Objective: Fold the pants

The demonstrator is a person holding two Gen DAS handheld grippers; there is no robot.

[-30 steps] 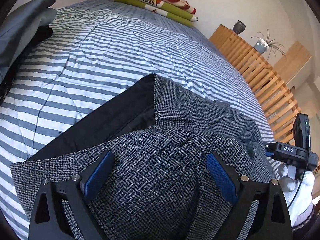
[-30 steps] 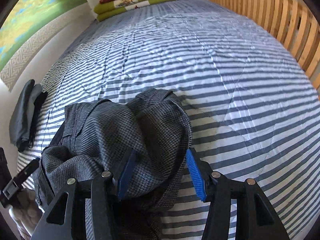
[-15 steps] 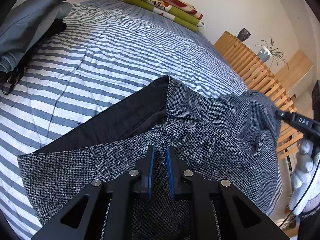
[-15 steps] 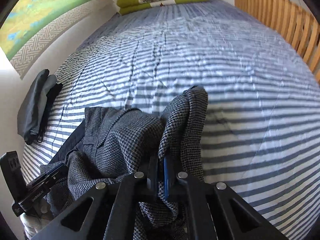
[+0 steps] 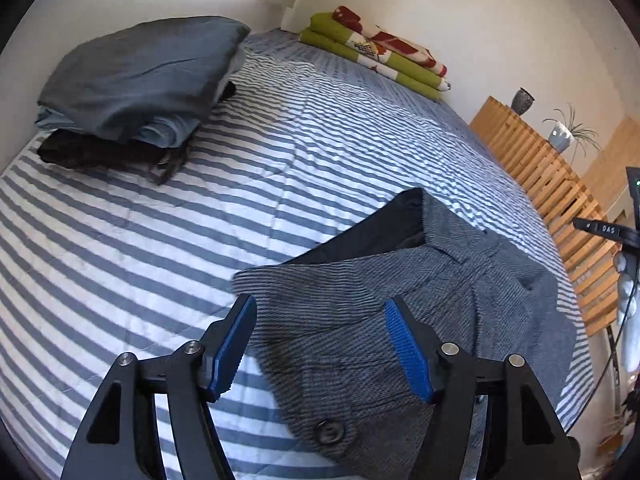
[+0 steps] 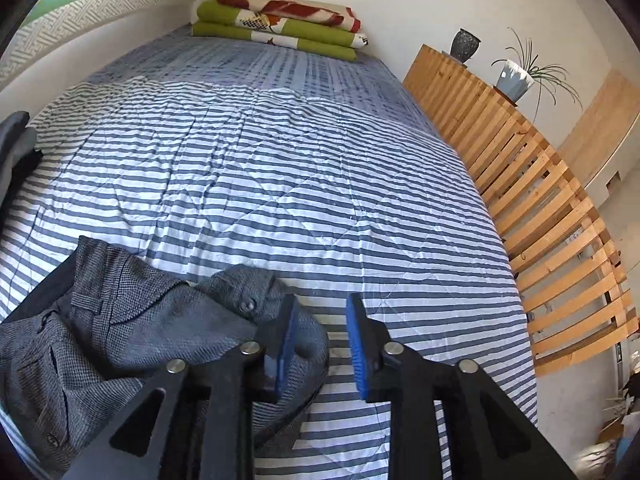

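Grey houndstooth pants with a black lining lie crumpled on the striped bed near its front edge. In the left wrist view my left gripper hangs open over the waistband end, with the cloth lying below its blue pads and a button showing underneath. In the right wrist view the pants are bunched at lower left. My right gripper is open beside them, its left finger resting against a fold while nothing sits between the pads.
A pile of folded dark and blue clothes lies at the bed's left side. Folded green and red blankets rest at the head. A wooden slatted frame runs along the right edge, with a vase and a potted plant on top.
Half a second ago both grippers were shut on the pants and holding them up. Both have since opened and let go, and the cloth has dropped onto the bed.
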